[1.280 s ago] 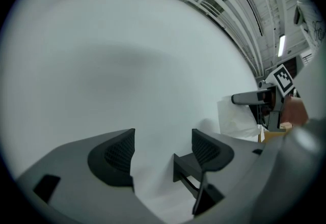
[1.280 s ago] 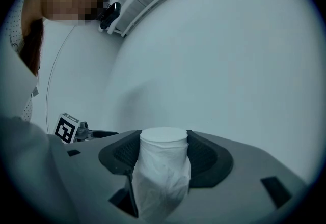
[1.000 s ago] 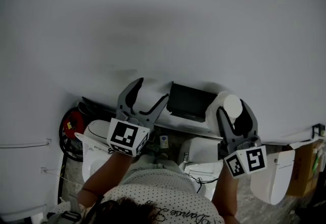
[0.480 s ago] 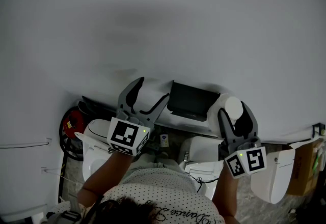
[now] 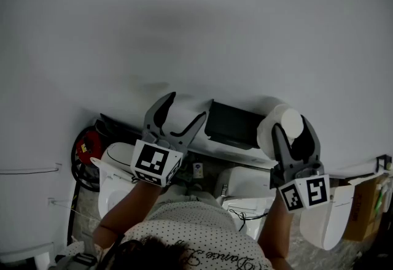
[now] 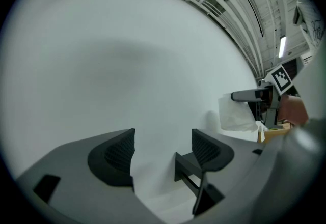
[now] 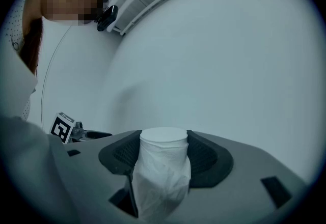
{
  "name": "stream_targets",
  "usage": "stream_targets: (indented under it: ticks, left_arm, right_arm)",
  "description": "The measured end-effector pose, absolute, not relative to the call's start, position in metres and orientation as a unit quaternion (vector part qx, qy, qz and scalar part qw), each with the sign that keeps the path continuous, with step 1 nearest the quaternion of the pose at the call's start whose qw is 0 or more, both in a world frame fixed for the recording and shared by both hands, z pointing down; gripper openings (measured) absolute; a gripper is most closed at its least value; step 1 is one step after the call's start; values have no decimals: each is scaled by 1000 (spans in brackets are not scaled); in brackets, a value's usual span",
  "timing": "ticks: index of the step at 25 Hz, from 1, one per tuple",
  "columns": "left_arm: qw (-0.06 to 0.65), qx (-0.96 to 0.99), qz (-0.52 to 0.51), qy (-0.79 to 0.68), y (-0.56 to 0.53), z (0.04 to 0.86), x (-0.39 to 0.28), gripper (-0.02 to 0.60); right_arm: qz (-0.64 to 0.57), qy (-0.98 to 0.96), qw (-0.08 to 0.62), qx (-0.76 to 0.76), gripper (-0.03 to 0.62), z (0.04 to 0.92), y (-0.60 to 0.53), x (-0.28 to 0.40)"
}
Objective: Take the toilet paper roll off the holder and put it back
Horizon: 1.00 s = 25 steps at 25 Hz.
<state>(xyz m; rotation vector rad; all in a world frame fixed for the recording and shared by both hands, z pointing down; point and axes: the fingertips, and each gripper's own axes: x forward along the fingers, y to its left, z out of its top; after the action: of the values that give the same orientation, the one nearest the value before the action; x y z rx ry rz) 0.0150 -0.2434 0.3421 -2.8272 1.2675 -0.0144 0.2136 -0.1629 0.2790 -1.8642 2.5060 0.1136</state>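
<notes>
Item 1: left hand-held gripper [image 5: 184,108], grey plastic, two jaws. Raised in front of the body, jaws pointing up and away. Jaws stand apart, with nothing between the dark ribbed pads [image 6: 114,154]. The left marker cube [image 5: 153,164], black-and-white squares, sits at its base, with the bare left forearm [image 5: 120,216] below.

Item 2: right hand-held gripper [image 5: 290,126], same build. Raised at about the same height, well apart from the left one. Its jaws are clamped on a white toilet paper roll [image 7: 163,167], one pad on each side. The right marker cube [image 5: 304,192] sits at its base, with the bare right forearm [image 5: 275,238] below.
</notes>
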Motion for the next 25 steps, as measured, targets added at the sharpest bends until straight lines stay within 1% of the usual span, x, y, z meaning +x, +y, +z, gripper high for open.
stream_targets:
  ticks: [13,25]
  left_arm:
    - [26,-905,0,425,-253,332,8,333]
    - [26,-897,-2,442,-259,332,-6,334]
  right_arm:
    - [62,830,30,-553,281,250,-193,186]
    - [48,855,18,-516,281,268,-214,155]
